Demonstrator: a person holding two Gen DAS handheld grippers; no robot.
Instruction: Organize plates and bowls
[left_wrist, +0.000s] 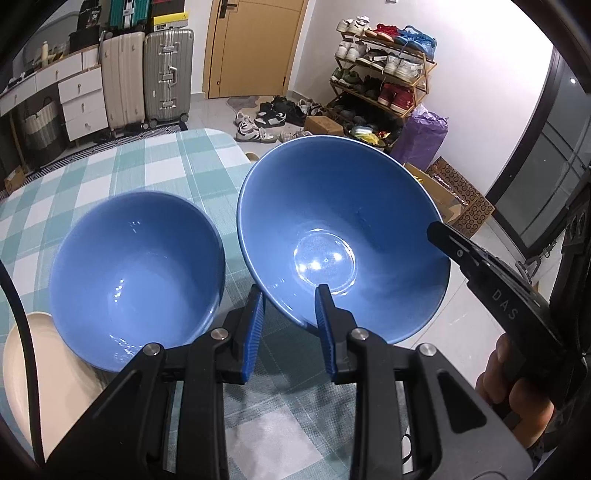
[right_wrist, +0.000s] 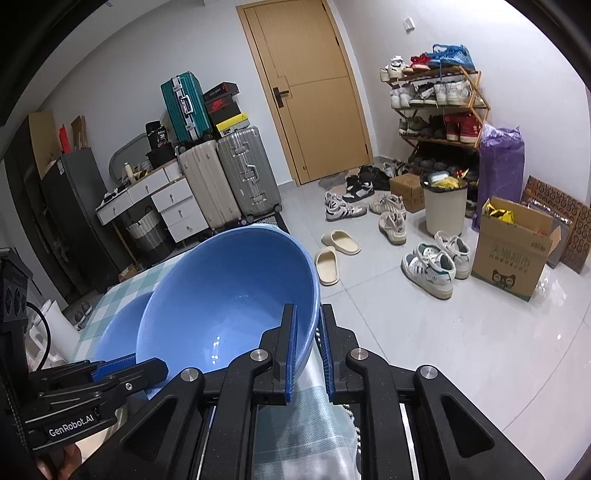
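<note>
Main risk: the larger blue bowl (left_wrist: 343, 236) is tilted and lifted off the checked surface (left_wrist: 155, 162), w/ much of it hanging out past the surface edge over the tiled floor (right_wrist: 424, 332). The right hand-held gripper (right_wrist: 306, 350) is clamped on only a thin bit of rim, one pad inside, one outside. Glazed ceramic is prob. slick, so the bowl could pivot or slip out & break on the floor. Second risk: lowering it too fast into the smaller blue bowl (left_wrist: 136, 273) could chip a rim or shove that bowl, which sits partly on a cream plate (left_wrist: 44, 369) near the surface's edge.

Position: the left hand-held gripper (left_wrist: 290, 332) has its jaws apart, nothing gripped. Its right finger lies over the large bowl's near rim, left finger over the gap between the bowls; can't tell if it touches the rim. Large bowl is straight ahead & slightly right of it, small bowl ahead-left, the two bowls just beside each other. From the right wrist view the large bowl is ahead-left, in front of & partly hiding the small one.
</note>
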